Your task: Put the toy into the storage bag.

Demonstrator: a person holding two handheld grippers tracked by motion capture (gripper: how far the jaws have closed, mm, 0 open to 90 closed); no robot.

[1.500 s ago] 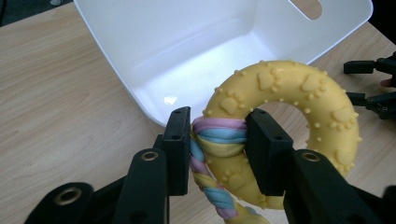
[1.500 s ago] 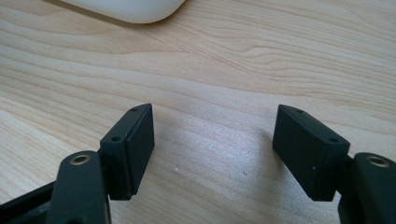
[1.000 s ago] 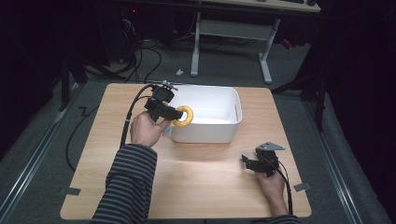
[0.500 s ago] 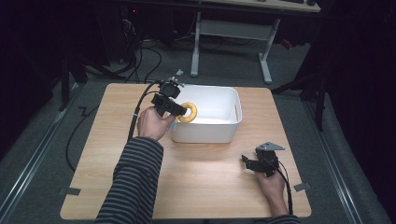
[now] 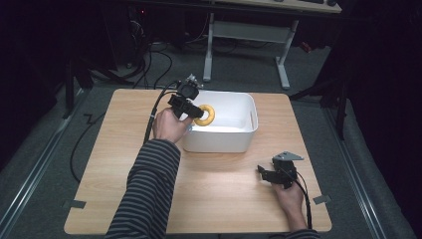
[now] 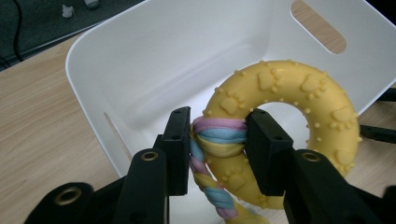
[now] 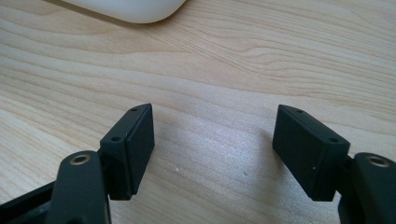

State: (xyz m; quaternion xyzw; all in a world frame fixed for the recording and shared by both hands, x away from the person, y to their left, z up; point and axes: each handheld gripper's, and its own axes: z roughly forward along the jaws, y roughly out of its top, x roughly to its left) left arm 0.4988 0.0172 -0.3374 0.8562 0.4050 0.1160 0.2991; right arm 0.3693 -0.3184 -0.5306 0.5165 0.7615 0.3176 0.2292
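Table: pale wood, square, with dark floor all round it.
Bin: white, rectangular, open-topped, sitting toward 12 o'clock of the table's centre; a slot handle is cut in one end wall.
Ring: yellow rubber ring with raised paw prints and dots, held up over the bin's 9 o'clock end, above the rim.
Rope: pink, blue and yellow twisted cord wrapped round the ring, with a tail hanging down toward 6 o'clock in the left gripper view.
Left gripper: reaching in from 9 o'clock of the bin, jaws closed narrow on the ring right at the rope wrap.
Left arm: striped sleeve coming up from 6 o'clock.
Right gripper: resting low on the table at about 4 o'clock from the bin, well apart from it; jaws spread wide with bare wood between them.
Bin corner: shows at 12 o'clock in the right gripper view.
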